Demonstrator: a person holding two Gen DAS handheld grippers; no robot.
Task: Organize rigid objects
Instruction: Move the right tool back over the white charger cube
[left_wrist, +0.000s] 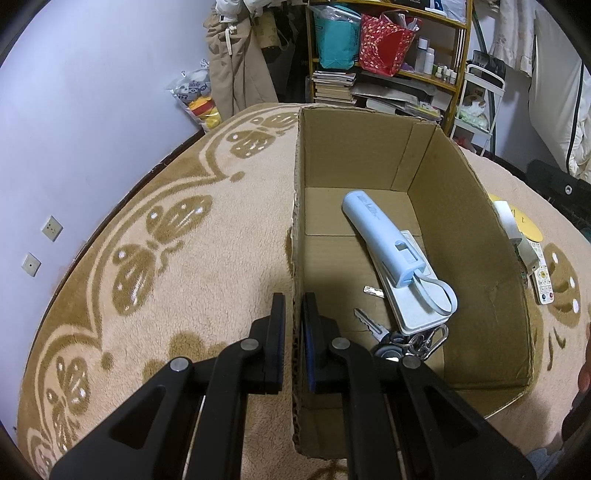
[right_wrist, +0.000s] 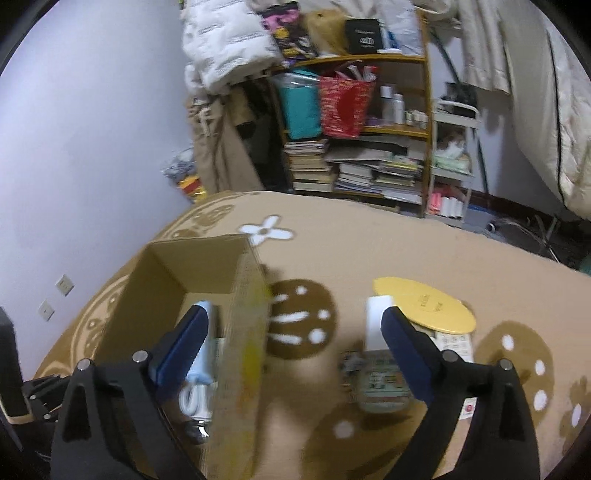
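Fluffy tan patterned rug (left_wrist: 192, 258) everywhere. Your left gripper (left_wrist: 293, 306) is clamped on the left wall of the open brown cardboard box (left_wrist: 469, 229), which holds a pale blue handled tube (left_wrist: 380, 236) (plus keys (left_wrist: 373, 325)). Your right gripper (right_wrist: 293, 334) gapes wide over the rug, nothing between its pads.

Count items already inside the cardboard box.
4 visible in the open brown cardboard box: pale blue cylindrical handheld device with wrist loop, flat white slab under it, silver key bunch with carabiner, small silver foil piece. The left claw's arm may hide more.
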